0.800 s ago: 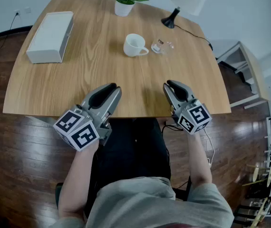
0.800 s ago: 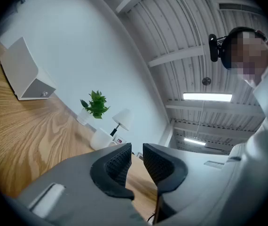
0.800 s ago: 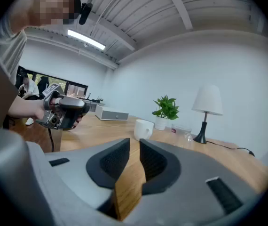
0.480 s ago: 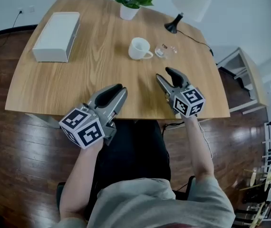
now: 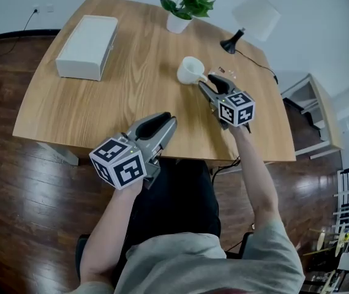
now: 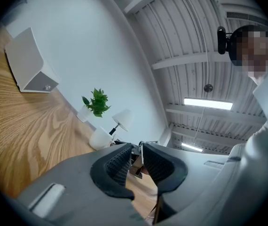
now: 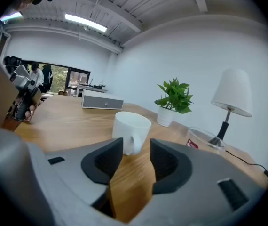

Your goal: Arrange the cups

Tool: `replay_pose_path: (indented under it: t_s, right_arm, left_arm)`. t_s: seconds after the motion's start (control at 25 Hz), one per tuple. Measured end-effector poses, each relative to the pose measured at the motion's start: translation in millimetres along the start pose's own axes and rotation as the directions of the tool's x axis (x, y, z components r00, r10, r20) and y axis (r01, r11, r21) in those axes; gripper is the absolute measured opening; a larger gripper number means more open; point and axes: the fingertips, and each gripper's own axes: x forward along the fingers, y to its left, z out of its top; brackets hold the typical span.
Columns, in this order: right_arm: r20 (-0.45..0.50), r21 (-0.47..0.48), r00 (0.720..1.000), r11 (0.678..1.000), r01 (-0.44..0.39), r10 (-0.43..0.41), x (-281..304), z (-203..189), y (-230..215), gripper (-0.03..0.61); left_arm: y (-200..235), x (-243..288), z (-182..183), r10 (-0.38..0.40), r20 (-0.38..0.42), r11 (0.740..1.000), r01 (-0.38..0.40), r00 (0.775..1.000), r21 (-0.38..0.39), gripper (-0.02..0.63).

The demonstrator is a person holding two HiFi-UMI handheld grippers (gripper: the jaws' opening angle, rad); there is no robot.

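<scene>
A white mug (image 5: 188, 70) stands upright on the wooden table (image 5: 95, 109), its handle turned toward my right gripper (image 5: 207, 85). That gripper is open, and in the right gripper view the mug (image 7: 130, 127) stands just beyond its fingertips, with the handle in line with the gap and nothing between the pads. To the mug's right lies a clear glass cup (image 7: 205, 139), mostly hidden behind the gripper in the head view. My left gripper (image 5: 166, 120) hovers over the table's near edge, shut and empty, tilted slightly upward.
A white box (image 5: 87, 38) sits at the far left of the table. A potted plant (image 5: 185, 8) and a black-stemmed lamp (image 5: 252, 18) stand along the far edge, with a cable trailing right. A light shelf unit (image 5: 319, 100) stands right of the table.
My right gripper has reached forward across the table to just short of the mug's handle. The left gripper has stayed by the near edge. Neither jaw opening has visibly changed.
</scene>
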Motion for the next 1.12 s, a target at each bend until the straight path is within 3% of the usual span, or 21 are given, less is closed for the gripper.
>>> replay_pose_path:
  t_s: [0.24, 0.44, 0.68, 1.12]
  right_arm:
    - [-0.015, -0.037, 0.996, 0.996, -0.085, 0.085, 15, 8, 9, 0.121]
    - [-0.033, -0.035, 0.996, 0.995, -0.089, 0.088, 14, 10, 11, 0.086]
    - [-0.049, 0.006, 0.995, 0.997, -0.081, 0.082, 14, 12, 10, 0.077]
    - [0.036, 0.115, 0.993, 0.987, -0.115, 0.112, 18, 30, 23, 0.067]
  left_arm:
    - [1, 0, 2, -0.004, 0.009, 1.000, 0.004, 1.000, -0.022, 0.066]
    - [2, -2, 4, 0.000, 0.021, 0.999, 0.001, 1.000, -0.036, 0.066]
    - [3, -2, 4, 0.001, 0.023, 0.999, 0.000, 1.000, -0.042, 0.066]
    - [4, -1, 4, -0.004, 0.030, 0.998, 0.006, 1.000, -0.056, 0.066]
